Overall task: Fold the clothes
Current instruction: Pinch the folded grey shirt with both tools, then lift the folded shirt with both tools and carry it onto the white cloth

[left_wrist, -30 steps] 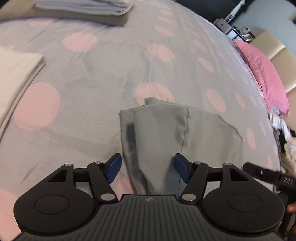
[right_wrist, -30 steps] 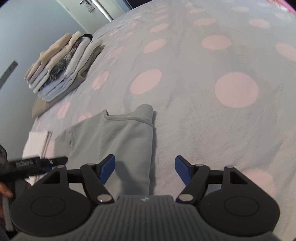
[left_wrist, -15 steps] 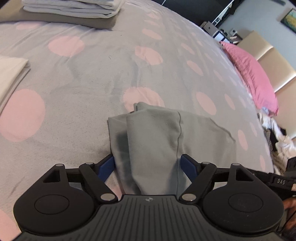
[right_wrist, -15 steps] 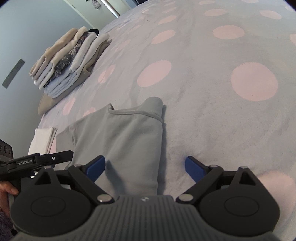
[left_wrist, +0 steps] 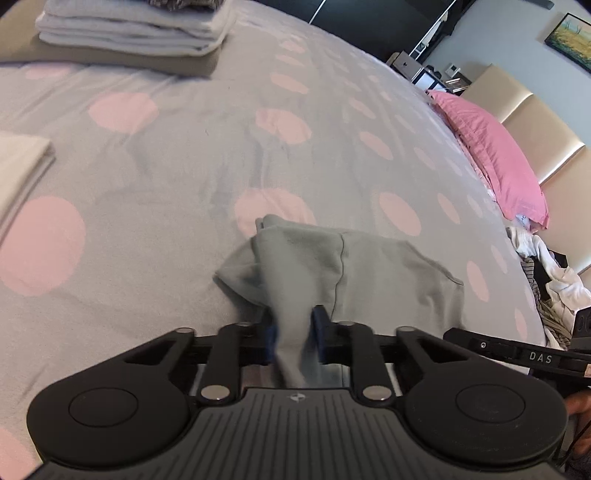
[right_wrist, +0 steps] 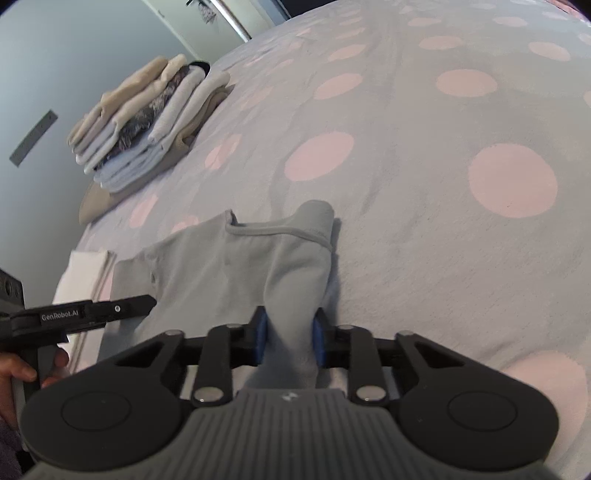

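A partly folded grey-green garment (left_wrist: 354,269) lies on the bed, with its near edge bunched between both grippers. My left gripper (left_wrist: 294,334) is shut on the garment's near left edge and lifts it slightly. In the right wrist view the same garment (right_wrist: 229,266) shows its neckline away from me. My right gripper (right_wrist: 289,338) is shut on the garment's near right edge. The left gripper's side (right_wrist: 85,315) shows at the left of the right wrist view.
The bed has a grey cover with pink dots (left_wrist: 184,166). A stack of folded clothes (left_wrist: 136,29) sits at the far left, also seen in the right wrist view (right_wrist: 147,122). A folded white cloth (left_wrist: 18,170) lies left. A pink pillow (left_wrist: 495,155) and loose laundry (left_wrist: 546,273) lie right.
Both grippers went from open around the garment's near edge to shut on it. The pinched fabric has bunched up and lifted a little.
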`<state>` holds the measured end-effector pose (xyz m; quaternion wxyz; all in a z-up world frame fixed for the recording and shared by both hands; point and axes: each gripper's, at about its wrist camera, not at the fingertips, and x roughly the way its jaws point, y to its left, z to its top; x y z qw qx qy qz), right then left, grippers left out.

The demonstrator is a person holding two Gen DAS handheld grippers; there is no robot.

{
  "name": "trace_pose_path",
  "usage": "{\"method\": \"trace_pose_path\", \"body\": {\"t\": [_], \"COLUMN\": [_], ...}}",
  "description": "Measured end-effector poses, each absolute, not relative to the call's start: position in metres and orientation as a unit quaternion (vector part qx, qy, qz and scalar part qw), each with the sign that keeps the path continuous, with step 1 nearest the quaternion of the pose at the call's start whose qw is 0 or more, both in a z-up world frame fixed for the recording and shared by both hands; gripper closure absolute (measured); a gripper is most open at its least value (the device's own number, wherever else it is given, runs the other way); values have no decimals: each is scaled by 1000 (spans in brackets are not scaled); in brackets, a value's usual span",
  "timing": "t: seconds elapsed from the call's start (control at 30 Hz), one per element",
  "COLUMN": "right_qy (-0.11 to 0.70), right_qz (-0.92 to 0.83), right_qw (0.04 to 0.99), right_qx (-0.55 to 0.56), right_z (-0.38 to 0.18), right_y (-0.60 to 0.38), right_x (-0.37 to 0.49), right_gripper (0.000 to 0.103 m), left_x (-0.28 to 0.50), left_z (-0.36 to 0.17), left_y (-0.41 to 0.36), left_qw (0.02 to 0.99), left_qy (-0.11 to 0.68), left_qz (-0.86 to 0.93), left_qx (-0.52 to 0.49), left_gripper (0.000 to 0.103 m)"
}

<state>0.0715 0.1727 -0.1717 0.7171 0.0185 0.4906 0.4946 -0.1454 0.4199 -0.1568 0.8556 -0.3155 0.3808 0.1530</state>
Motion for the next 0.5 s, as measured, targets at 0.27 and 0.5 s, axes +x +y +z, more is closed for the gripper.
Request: {"method": "trace_pose_path", "body": {"t": [0.27,0.5], "right_qy": [444,404], "right_qz": [518,560], "right_qw": [731,723], "right_qx": [9,5], "right_z": [-139,-90], "right_y": [169,189], "right_x": [55,36], "right_gripper": [87,88], "left_x": [-159,-203], "left_z": [-120,-72], "left_y": [397,395], "left_qw": [882,895], "left_qy": [355,312], "left_qz": [175,226], "left_qx": [-255,-226], "left_gripper": [90,90]}}
